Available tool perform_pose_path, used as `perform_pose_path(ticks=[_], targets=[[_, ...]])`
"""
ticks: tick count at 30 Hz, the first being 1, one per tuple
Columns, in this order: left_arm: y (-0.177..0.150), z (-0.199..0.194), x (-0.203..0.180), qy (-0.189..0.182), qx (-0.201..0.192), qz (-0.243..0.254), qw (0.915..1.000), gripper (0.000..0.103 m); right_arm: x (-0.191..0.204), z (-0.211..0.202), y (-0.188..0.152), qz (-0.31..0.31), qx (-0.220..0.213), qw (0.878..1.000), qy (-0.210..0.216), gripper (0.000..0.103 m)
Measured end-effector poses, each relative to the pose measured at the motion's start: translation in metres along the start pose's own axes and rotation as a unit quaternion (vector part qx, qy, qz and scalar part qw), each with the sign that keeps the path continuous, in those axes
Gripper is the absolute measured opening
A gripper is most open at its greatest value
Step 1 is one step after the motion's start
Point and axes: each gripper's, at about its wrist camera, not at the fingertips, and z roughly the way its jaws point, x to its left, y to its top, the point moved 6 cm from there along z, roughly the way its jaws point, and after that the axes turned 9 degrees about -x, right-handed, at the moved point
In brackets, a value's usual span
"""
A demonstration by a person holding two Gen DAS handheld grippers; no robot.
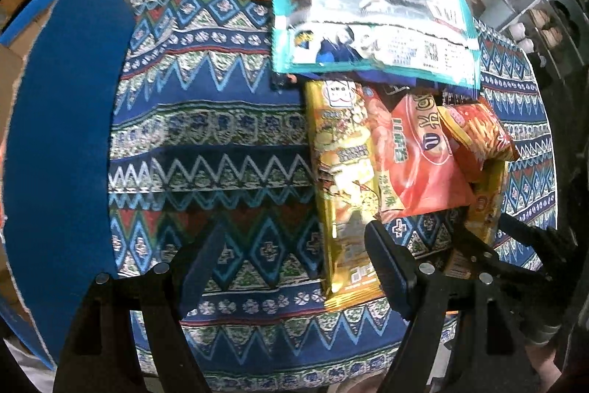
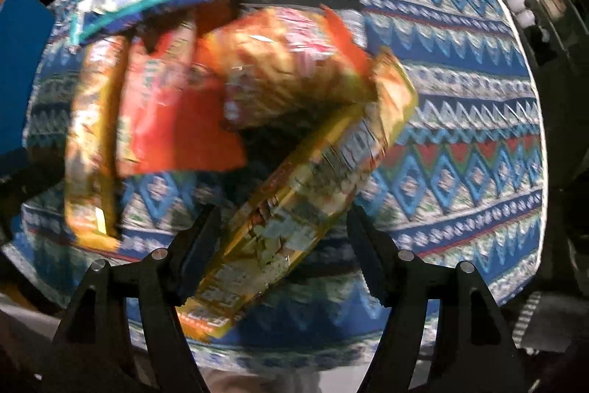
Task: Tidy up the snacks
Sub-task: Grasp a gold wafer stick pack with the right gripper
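The left claw (image 1: 294,245) stood open over the desk (image 1: 206,142), which was covered in a blue patterned cloth; only bare cloth lay between its fingers, and its right finger (image 1: 386,267) overlapped the lower end of a long gold snack packet (image 1: 342,179). Just beside that packet lay an orange-red snack bag (image 1: 416,164), with a smaller red bag of sticks (image 1: 478,135) resting on its right side. A large teal-edged bag (image 1: 371,24) lay above them, overlapping their top ends. A blue board (image 1: 62,135) stood at the desk's left edge.

The right claw (image 2: 283,238) pointed down at the same desk with its jaws apart. A second gold snack packet (image 2: 294,209) lay slanted between its fingers; the blur hid whether either pad touched it. Its upper end ran under the red bag of sticks.
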Motion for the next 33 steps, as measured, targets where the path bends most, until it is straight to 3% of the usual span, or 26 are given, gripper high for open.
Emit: perform_pose_path(ticks=[7,11,14,17,19,20,27,33], targets=[[0.001,0.017,-0.019,0.004,0.011,0.007,0.9999,0.080,-0.056,0.000,-0.020,0.059,0.006,0.998,0.004,0.070],[0.000,0.032,-0.032,0.005,0.018,0.013,0.9997,0.082,-0.062,0.009,-0.024,0.068,0.008,0.997,0.020,0.071],[0.000,0.040,-0.034,0.003,0.021,0.022,0.9996,0.082,-0.057,0.009,-0.023,0.048,-0.001,0.999,0.013,0.045],[-0.003,0.041,-0.036,-0.008,0.009,0.031,0.9995,0.074,-0.059,0.008,-0.023,0.043,0.000,0.999,0.008,0.038],[-0.008,0.040,-0.033,-0.021,0.007,0.031,0.9993,0.055,-0.065,0.007,-0.026,0.046,0.003,0.999,0.005,0.035],[-0.012,0.040,-0.032,-0.031,0.012,0.028,0.9990,0.040,-0.073,0.004,-0.028,0.048,0.003,0.999,0.003,0.034],[-0.030,0.032,-0.011,-0.045,0.021,0.016,0.9987,0.036,-0.116,-0.002,-0.033,0.065,0.009,0.998,0.003,0.033],[-0.067,0.015,-0.006,-0.041,0.035,0.035,0.9979,0.038,-0.114,-0.007,-0.026,0.069,0.011,0.998,0.001,0.035]])
